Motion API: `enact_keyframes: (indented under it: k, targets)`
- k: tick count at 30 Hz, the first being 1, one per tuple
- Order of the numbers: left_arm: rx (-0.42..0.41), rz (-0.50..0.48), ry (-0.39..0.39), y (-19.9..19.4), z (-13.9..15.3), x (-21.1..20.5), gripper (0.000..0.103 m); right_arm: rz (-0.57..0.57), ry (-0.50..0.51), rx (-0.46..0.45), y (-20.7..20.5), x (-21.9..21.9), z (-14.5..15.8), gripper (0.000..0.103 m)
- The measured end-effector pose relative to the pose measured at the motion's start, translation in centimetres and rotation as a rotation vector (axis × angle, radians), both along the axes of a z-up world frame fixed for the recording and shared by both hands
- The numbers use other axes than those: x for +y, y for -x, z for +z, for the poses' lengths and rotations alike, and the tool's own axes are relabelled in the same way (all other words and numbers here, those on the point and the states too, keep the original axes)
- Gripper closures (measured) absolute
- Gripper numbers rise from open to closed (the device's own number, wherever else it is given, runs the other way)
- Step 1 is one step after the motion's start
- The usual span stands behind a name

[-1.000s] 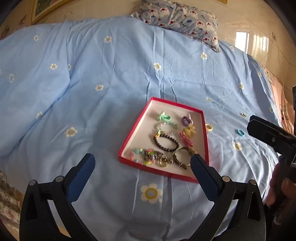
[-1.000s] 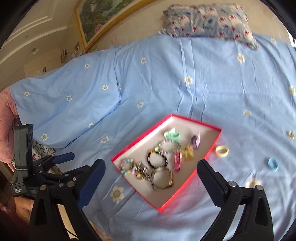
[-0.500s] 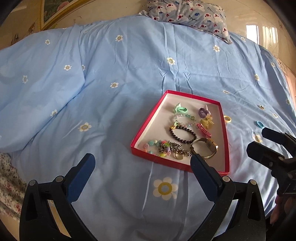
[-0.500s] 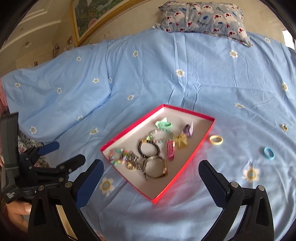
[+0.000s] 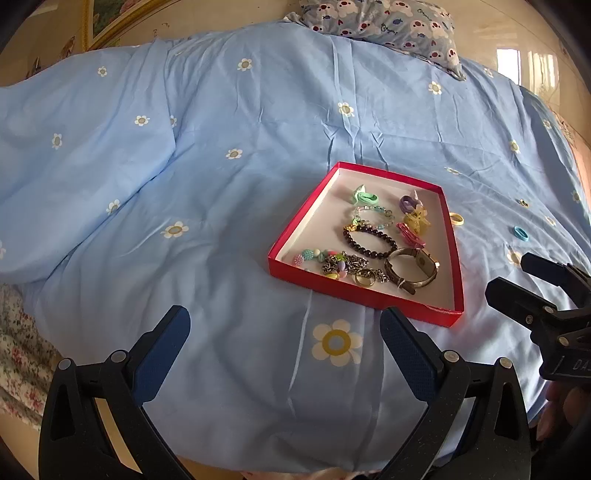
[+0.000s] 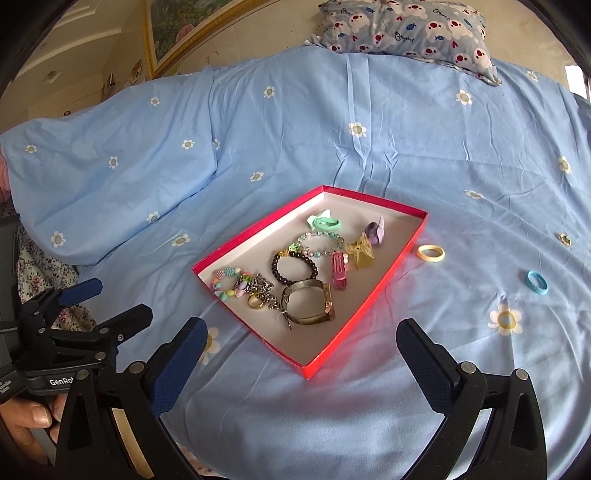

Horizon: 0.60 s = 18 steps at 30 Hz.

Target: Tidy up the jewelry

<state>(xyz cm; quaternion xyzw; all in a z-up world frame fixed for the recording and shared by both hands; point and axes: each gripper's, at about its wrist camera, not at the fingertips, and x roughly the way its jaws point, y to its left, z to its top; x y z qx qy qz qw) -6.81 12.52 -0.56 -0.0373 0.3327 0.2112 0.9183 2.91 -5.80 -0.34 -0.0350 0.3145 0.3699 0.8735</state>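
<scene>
Jewelry lies in a red tray [image 6: 384, 284] on a blue bedspread [image 6: 295, 129]: a watch [image 6: 308, 306], a dark bead bracelet [image 6: 294, 266], a green band [image 6: 324, 222], a pink clip [image 6: 340, 275] and a chain tangle [image 6: 260, 291]. Outside the tray's right rim rest a yellow ring [image 6: 430, 253], just beside it, and a blue ring [image 6: 537, 282], well apart. The left gripper [image 5: 284, 347] and right gripper [image 6: 301, 354] hover at the bed's near edge, both with jaws spread wide and empty. Bare bedspread surrounds the tray on every side. A pillow [image 6: 406, 27] sits at the far edge.
</scene>
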Motion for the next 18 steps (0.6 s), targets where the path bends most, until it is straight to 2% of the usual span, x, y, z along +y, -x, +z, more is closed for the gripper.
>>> enact_keyframes:
  k: [18]
  targets:
    - [-0.001, 0.017, -0.021, 0.41, 0.22, 0.22, 0.0, -0.02, 0.01, -0.005, -0.08, -0.34, -0.67, 0.0]
